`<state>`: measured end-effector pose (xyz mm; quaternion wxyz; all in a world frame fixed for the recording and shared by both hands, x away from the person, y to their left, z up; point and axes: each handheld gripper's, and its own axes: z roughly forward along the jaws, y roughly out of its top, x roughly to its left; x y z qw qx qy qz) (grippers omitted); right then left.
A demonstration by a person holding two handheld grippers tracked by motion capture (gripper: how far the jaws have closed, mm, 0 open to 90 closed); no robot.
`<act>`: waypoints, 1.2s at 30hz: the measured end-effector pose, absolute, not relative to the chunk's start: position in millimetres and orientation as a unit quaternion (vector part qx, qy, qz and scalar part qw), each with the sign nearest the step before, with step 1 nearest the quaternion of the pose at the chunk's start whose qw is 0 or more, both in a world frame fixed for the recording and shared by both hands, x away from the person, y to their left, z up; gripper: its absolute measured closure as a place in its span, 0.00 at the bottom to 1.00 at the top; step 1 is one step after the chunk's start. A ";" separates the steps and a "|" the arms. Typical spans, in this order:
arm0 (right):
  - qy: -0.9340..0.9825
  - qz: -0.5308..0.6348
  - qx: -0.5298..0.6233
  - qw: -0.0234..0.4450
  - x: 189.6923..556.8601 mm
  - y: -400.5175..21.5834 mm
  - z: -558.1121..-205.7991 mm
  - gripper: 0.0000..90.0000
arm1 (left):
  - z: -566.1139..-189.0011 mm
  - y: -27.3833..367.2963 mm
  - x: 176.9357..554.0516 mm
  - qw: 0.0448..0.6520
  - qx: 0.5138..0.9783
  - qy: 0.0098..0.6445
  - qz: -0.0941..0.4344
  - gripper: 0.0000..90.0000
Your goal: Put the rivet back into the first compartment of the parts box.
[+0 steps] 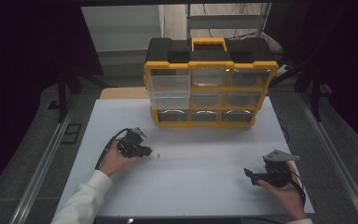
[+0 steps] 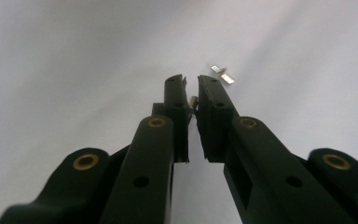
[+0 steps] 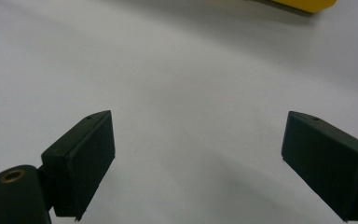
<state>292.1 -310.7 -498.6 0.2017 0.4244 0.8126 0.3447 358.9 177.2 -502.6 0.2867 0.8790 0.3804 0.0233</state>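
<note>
My left gripper (image 1: pixel 145 151) (image 2: pixel 192 88) lies low over the white table at the left, shut on a small metal part (image 2: pixel 194 103) pinched between its pads. A second small silvery part (image 2: pixel 223 74) (image 1: pixel 158 155) rests on the table just beyond the fingertips. At the right front, my right gripper (image 1: pixel 249 173) (image 3: pixel 198 140) is held level above the table. Its jaws are open wide with nothing between them.
A yellow and black organizer (image 1: pixel 209 88) with clear drawers stands at the back of the white table (image 1: pixel 191 191). Its left-hand drawers (image 1: pixel 169 86) look pulled forward. A yellow corner (image 3: pixel 307 4) of it shows in the right gripper view. Dark floor and metal rails flank the table.
</note>
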 end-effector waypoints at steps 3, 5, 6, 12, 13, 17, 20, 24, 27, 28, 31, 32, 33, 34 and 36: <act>0.813 0.344 0.424 0.202 292.1 -310.5 -498.7 0.11 | -492.6 186.0 357.1 0.305 0.870 0.388 0.016 0.93; 0.813 0.344 0.425 0.201 292.1 -310.1 -498.8 0.11 | -484.9 190.7 355.2 0.315 0.866 0.389 0.017 0.93; 0.813 0.344 0.425 0.201 292.1 -310.1 -498.8 0.11 | -480.7 192.2 353.8 0.318 0.864 0.389 0.020 0.93; 0.813 0.344 0.424 0.202 292.2 -309.7 -498.9 0.11 | -452.4 201.8 347.0 0.353 0.853 0.382 0.024 0.93; 0.813 0.344 0.424 0.202 292.2 -309.8 -498.9 0.11 | -447.4 203.2 346.2 0.359 0.852 0.380 0.027 0.93; 0.813 0.344 0.424 0.202 292.1 -309.9 -498.9 0.11 | -427.0 208.2 341.9 0.381 0.844 0.376 0.033 0.93; 0.813 0.345 0.424 0.201 292.1 -309.8 -499.0 0.11 | -413.9 211.1 339.4 0.387 0.843 0.372 0.044 0.93; 0.813 0.346 0.423 0.201 291.8 -309.9 -498.7 0.11 | -401.8 216.1 338.8 0.393 0.838 0.375 0.050 0.93; 0.813 0.347 0.423 0.201 291.8 -309.6 -498.8 0.11 | -394.3 219.7 338.6 0.398 0.833 0.380 0.052 0.93; 0.813 0.347 0.422 0.200 291.7 -309.5 -498.8 0.11 | -391.9 220.6 338.4 0.399 0.833 0.380 0.055 0.93; 0.814 0.351 0.419 0.199 291.6 -309.5 -498.7 0.11 | -383.6 223.7 338.2 0.405 0.829 0.381 0.059 0.93; 0.813 0.352 0.419 0.199 291.6 -309.5 -498.5 0.11 | -380.7 224.5 338.2 0.407 0.828 0.381 0.060 0.93; 0.813 0.353 0.419 0.198 291.6 -309.6 -498.4 0.11 | -377.6 225.4 338.3 0.408 0.828 0.380 0.062 0.93; 0.813 0.353 0.419 0.198 291.5 -309.6 -498.4 0.11 | -374.7 226.0 338.4 0.409 0.827 0.380 0.064 0.93; 0.812 0.353 0.419 0.198 291.6 -309.9 -498.4 0.11 | -368.7 227.6 338.6 0.413 0.826 0.378 0.066 0.93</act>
